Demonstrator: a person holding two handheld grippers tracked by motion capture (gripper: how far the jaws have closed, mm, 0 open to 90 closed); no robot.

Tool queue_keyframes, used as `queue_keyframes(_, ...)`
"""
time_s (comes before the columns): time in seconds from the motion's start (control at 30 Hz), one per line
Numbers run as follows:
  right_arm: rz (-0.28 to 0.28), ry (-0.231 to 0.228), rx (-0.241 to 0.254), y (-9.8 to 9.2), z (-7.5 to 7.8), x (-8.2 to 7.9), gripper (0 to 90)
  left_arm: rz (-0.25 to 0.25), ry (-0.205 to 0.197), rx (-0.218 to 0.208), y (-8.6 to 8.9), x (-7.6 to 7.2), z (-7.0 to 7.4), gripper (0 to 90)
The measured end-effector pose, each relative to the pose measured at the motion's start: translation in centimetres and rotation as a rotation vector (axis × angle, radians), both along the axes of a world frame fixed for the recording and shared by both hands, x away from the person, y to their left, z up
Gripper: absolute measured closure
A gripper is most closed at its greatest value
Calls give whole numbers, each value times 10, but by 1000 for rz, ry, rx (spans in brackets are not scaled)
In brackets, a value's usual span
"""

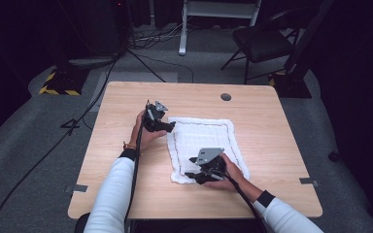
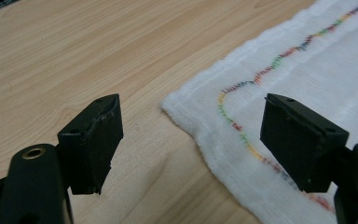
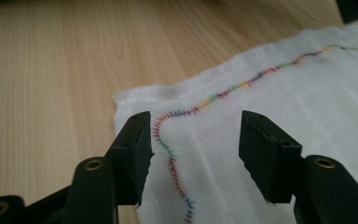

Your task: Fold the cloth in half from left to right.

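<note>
My left tool point(image 1: 171, 125) stood with jaws apart at the far-left corner of the white cloth point(image 1: 201, 141), nothing between them; my right tool point(image 1: 194, 174) was likewise apart over the near-left corner. Neither corner was gripped yet, so I judged the folding barely begun. The cloth lay flat mid-bench point(image 1: 126, 111), soft, rectangular, edged with rainbow stitching point(image 3: 223, 95); the bench was pale woodgrain.

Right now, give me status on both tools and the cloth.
Left tool open, at the far left corner of the white cloth. Right tool open, over its near left corner. Cloth flat on the table, not gripped. Nothing in the way.
</note>
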State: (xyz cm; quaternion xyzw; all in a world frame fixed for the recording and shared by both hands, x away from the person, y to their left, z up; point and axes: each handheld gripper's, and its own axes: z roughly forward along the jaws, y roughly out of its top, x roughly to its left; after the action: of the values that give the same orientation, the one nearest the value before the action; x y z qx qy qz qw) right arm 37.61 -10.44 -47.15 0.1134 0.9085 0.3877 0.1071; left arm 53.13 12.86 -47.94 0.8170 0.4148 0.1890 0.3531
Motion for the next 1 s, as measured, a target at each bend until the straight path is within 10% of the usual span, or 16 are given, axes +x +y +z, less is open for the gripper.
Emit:
queue_keyframes(0.47, 79, 20, -18, 38, -14, -14, 434, 18, 99, -2, 5, 12, -19, 229)
queue_keyframes(1.0, -24, 1, -49, 40, -22, -10, 833, -123, 98, -74, 14, 6, -19, 856)
